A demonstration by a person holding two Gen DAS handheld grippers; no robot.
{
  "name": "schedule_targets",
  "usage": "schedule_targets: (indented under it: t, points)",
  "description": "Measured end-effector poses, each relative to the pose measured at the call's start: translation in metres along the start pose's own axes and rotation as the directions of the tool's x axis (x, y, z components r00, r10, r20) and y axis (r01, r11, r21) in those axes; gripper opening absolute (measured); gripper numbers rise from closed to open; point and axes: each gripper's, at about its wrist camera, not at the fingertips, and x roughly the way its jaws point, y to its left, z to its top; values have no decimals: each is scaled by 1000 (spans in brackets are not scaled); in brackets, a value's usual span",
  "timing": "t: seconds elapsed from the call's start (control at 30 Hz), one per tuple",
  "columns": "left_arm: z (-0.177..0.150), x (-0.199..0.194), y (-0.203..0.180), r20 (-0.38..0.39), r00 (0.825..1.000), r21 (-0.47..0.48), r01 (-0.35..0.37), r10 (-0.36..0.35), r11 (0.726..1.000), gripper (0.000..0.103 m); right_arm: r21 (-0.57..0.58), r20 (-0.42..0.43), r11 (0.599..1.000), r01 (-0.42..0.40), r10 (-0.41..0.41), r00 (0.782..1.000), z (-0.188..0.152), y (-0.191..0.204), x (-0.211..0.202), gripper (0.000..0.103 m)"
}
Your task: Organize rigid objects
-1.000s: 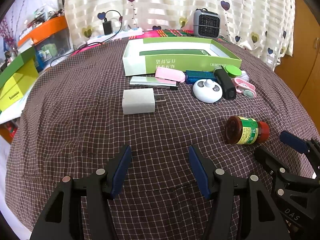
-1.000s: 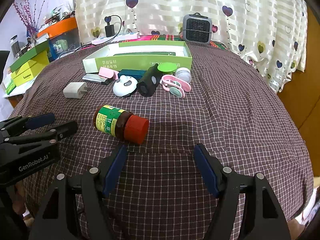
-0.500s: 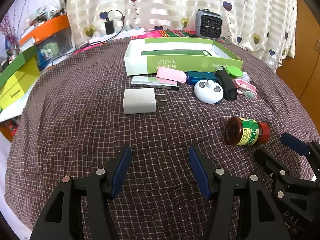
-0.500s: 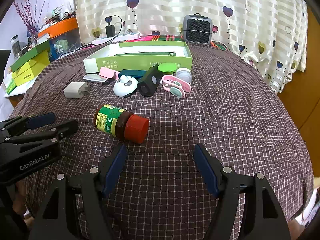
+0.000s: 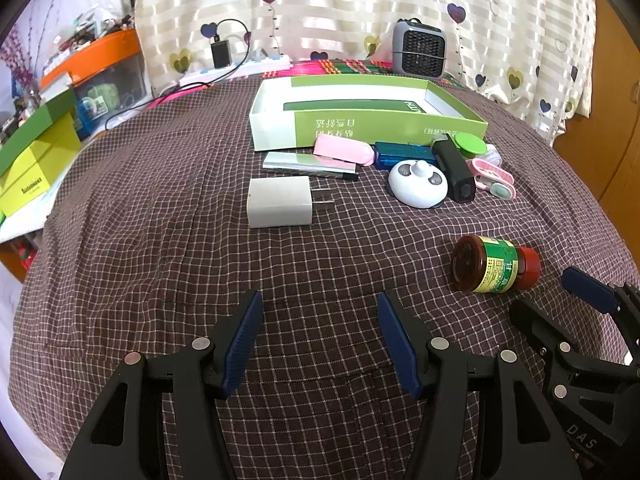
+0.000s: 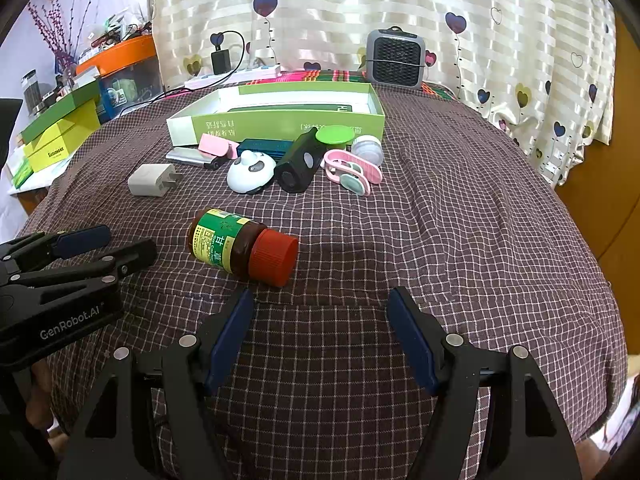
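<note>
1. My left gripper [image 5: 318, 338] hovers above the checked cloth [image 5: 160, 260], fingers spread wide with nothing between them.
2. My right gripper [image 6: 320, 338] is likewise spread wide and empty, just behind the brown bottle [image 6: 240, 246].
3. That bottle lies on its side, its red cap [image 6: 274, 256] pointing toward my right fingers.
4. Farther off, a white charger [image 5: 280, 201] lies alone, and a panda gadget [image 5: 418, 184], a black device [image 5: 456, 168] and a pink clip [image 5: 492, 178] cluster before the green box [image 5: 380, 124].
</note>
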Motion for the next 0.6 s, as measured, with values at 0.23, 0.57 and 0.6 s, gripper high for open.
schedule_targets:
  t: [0.23,0.57,0.6]
  points:
    - [0,0,0,0,1000,-2,-3,3,1000,59,1,-1,1000,0,0,1000,0,0,0,70]
    - [0,1,1,0,1000,0,-3,3,1000,59,1,0,1000,0,0,1000,0,0,0,70]
    - [-1,0,0,2,1000,0,-3,3,1000,59,1,0,1000,0,0,1000,0,0,0,70]
